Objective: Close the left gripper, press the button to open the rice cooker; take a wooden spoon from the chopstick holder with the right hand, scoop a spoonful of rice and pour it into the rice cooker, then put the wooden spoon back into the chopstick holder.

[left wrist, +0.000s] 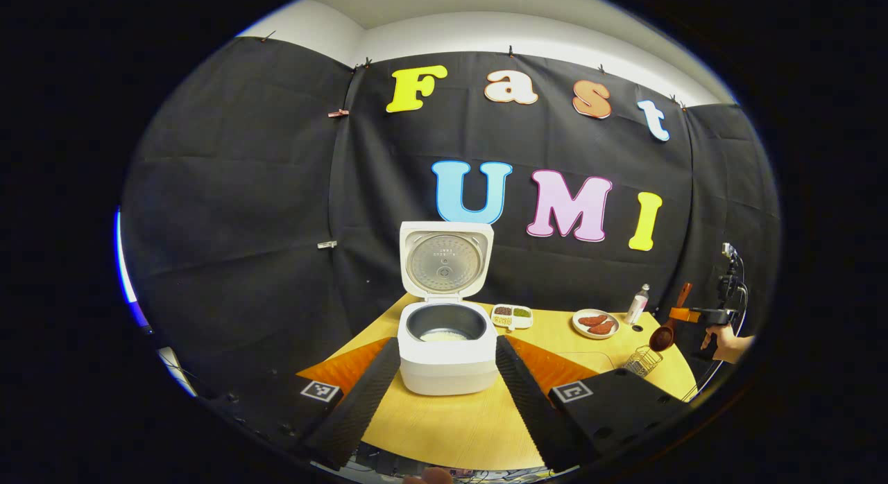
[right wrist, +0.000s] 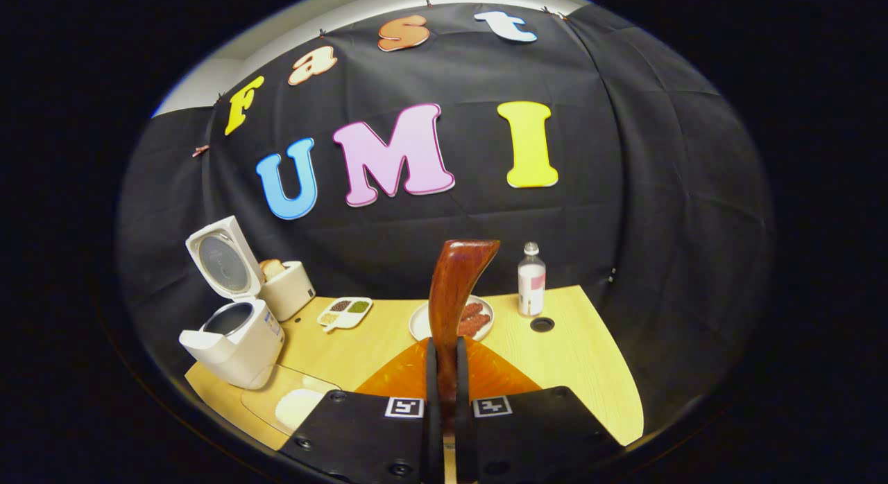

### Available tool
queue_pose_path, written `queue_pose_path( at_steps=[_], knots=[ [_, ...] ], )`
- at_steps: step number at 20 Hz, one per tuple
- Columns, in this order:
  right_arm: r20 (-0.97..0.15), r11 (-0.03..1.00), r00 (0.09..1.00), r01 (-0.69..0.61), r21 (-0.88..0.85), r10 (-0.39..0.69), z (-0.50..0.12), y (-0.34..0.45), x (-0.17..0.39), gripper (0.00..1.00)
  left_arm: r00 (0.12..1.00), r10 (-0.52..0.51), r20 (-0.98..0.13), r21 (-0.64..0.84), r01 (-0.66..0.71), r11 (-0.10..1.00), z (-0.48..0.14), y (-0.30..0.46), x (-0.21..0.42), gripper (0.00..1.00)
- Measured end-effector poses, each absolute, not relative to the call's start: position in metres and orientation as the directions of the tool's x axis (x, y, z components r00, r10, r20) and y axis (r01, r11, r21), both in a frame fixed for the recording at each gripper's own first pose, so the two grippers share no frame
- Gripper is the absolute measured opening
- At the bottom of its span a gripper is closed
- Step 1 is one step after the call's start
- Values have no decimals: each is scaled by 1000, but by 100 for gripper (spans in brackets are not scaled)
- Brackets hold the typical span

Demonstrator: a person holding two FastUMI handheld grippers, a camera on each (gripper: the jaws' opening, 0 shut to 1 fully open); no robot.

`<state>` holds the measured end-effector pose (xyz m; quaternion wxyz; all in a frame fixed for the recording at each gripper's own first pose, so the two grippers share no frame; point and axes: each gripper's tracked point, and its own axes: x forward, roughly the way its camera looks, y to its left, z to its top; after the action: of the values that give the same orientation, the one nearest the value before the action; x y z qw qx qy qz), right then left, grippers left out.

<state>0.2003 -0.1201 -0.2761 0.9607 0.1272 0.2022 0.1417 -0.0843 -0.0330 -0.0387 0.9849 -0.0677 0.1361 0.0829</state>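
Right tongs [right wrist: 444, 373] clenched on wooden spoon [right wrist: 454, 290]; left tongs [left wrist: 447, 373] released before open rice cooker [left wrist: 447, 345].

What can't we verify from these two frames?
- Wooden spoon bowl: right gripper view, cut off below the right gripper.
- Spoon bowl contents: left gripper view, too small.
- Rice cooker pot fill: left gripper view, rim hides most of it.
- Chopstick holder contents: left gripper view, too small.
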Motion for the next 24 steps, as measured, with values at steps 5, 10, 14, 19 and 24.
queue_pose_path(
  at_steps=[5,10,14,19,24],
  knots=[
    [-421,928,847,-198,315,324,-330,-115,199,11,942,189,-277,-95,-223,970,-25,-32,-101,95],
    [-472,916,833,-99,388,290,-363,-120,197,12,929,212,-304,-97,-251,963,-30,-25,-110,95],
    [-492,909,833,-28,416,251,-367,-135,189,22,931,197,-307,-95,-236,967,-31,-23,-104,95],
    [-478,906,853,12,424,212,-347,-154,173,73,947,152,-282,-104,-188,977,-24,-24,-88,95],
    [-448,915,882,53,401,146,-305,-171,146,93,970,106,-219,-121,-134,984,-13,-19,-64,95]
  ],
)
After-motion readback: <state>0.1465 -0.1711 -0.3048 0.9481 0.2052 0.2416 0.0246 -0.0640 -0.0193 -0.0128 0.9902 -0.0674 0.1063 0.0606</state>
